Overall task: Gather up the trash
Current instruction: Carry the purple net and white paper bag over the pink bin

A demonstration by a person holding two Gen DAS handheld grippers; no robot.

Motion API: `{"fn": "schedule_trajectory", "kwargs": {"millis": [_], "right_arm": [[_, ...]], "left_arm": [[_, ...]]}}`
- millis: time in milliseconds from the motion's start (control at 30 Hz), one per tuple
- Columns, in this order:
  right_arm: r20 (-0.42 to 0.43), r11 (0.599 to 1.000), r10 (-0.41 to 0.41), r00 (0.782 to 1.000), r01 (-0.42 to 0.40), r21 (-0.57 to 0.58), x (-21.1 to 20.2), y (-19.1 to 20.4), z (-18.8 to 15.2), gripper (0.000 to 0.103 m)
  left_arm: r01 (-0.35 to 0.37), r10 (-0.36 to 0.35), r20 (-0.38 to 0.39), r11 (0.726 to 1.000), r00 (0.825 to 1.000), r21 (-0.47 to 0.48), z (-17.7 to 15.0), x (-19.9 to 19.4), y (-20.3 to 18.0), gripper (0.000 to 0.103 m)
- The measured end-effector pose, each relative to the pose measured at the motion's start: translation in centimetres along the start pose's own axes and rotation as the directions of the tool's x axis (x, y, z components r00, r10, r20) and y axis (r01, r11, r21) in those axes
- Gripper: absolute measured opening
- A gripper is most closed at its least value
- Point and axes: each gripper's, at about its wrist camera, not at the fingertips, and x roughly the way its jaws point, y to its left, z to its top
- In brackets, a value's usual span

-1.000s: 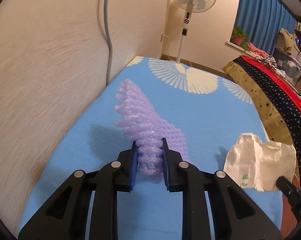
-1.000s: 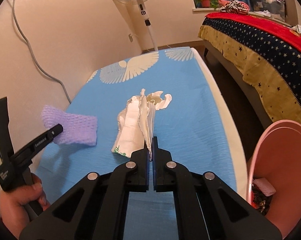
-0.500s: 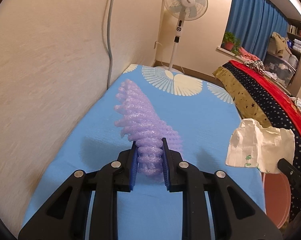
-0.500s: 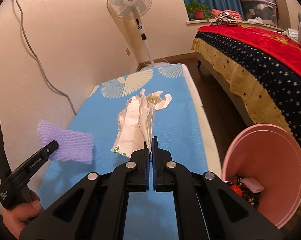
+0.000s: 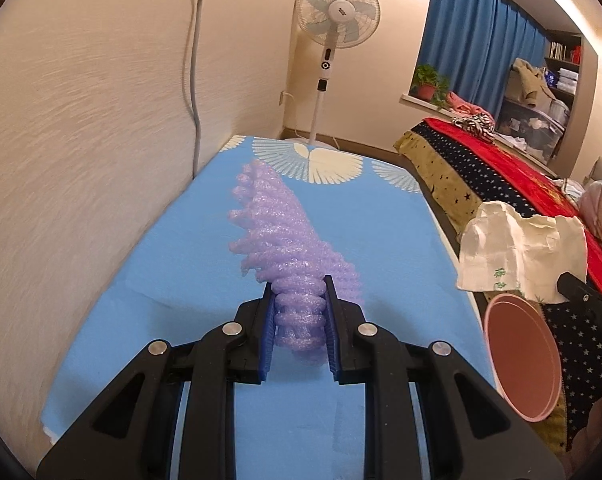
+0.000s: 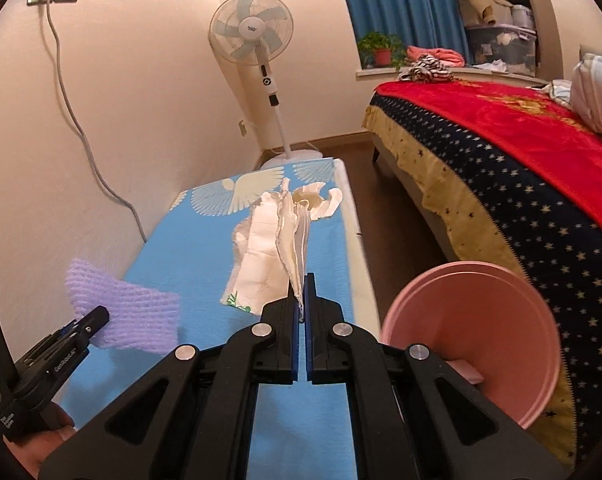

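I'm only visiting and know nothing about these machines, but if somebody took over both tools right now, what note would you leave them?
Left gripper: shut on the purple foam net, held above the blue mattress.
Right gripper: shut on the white paper wrapper, also lifted clear.
Pink bin: on the floor between the mattress and the bed, to the right; some trash shows inside.
Done: both pieces picked up.
Left: carry each over the bin, probably one at a time, and open the jaws to drop it in.
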Motion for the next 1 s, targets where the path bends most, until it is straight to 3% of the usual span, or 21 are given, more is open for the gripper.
{"fn": "schedule_trajectory", "kwargs": {"millis": [600,1000], "right_arm": [[0.039,0.996,-0.092,0.995,0.093,-0.003,-4.1,-3.0,-0.8,0.002],[0.045,0.992,-0.123,0.991,0.123,0.014,-4.2,-4.2,-0.7,0.002]], "left_arm": [[0.099,-0.1,0.01,0.994,0.995,0.051,-1.5,-1.0,-3.3,0.021],[0.137,-0.137,0.002,0.988,0.991,0.074,-1.8,-0.4,-4.8,0.021]]}}
